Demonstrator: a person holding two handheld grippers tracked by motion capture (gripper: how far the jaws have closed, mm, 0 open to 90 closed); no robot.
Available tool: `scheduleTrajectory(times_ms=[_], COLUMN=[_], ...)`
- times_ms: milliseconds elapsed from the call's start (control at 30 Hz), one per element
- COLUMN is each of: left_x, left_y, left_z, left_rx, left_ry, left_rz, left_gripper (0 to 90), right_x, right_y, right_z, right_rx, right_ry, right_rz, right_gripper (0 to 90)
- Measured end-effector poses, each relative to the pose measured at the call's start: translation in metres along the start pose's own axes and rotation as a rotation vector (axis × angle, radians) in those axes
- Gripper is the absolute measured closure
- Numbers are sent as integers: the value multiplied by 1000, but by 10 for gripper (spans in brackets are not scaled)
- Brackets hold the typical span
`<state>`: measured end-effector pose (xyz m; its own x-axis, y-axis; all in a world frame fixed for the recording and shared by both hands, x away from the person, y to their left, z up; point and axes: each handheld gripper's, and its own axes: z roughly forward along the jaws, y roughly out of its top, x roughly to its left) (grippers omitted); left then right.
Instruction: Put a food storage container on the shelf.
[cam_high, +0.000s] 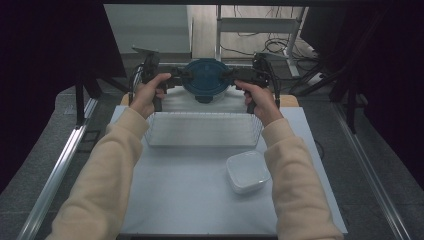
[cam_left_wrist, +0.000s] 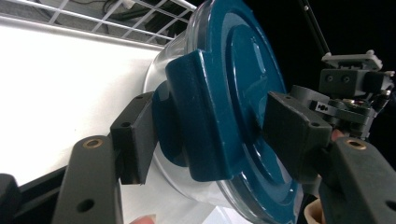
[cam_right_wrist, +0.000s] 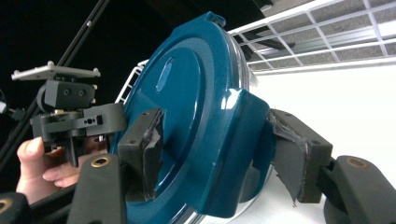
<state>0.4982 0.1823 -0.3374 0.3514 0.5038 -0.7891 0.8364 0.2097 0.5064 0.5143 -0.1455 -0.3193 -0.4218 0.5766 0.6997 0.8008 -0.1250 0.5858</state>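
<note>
Work in hand: a round clear container (cam_high: 206, 95) with a blue lid (cam_high: 205, 75) is carried by both claws at the far edge of the desk (cam_high: 200, 195), beyond the wire basket (cam_high: 202, 131).

Container place: aloft between the two claws, over the far rim of the basket, lid facing the person and tilted up.

Left claw (cam_high: 176, 75): spread about the lid's left latch tab (cam_left_wrist: 205, 116). In the left gripper view one pad sits behind the tab near the clear wall and the other lies on the lid face. The jaws stand wide because the tab is thick; a firm pinch cannot be confirmed.

Right claw (cam_high: 235, 76): spread about the right latch tab (cam_right_wrist: 233, 154) in the same manner, one pad on the lid face, one behind the tab.

Reason for hold: opposite tabs give two balanced points, so the container stays level from side to side and cannot swing.

Nearby: a square clear tub (cam_high: 247, 171) sits on the desk, near right, well apart from the basket.

Judgement: the container is probably bound for the basket; a loosened hold on either tab could let it tip.
</note>
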Motion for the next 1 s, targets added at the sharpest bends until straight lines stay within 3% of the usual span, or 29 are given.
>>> scheduleTrajectory(times_ms=[200, 333, 400, 533, 667, 833, 1000], left_x=[4, 4, 3, -7, -14, -17, -22], left_y=[0, -1, -1, -5, -10, -17, -38], left_z=[3, 3, 4, 3, -5, -21, -39], left_rx=[-16, -20, -27, -79, -97, -134, -160], left_ry=[-5, -5, 3, 40, 84, 139, 143], left_rz=[-13, -7, 6, 86, 157, 183, 250], left_gripper=[360, 358, 348, 245, 183, 142, 141], right_x=[-7, -7, -6, 1, 14, 27, 38], right_y=[1, 0, -1, -4, -8, -13, -24], right_z=[4, 4, 4, 5, 0, -14, -31], right_rx=[-8, -11, -14, -45, -85, -134, -152], right_ry=[5, 5, -2, 0, -65, -110, -137], right_rz=[52, 57, 52, 53, -28, -122, -251], right_gripper=[370, 369, 355, 204, 115, 95, 101])
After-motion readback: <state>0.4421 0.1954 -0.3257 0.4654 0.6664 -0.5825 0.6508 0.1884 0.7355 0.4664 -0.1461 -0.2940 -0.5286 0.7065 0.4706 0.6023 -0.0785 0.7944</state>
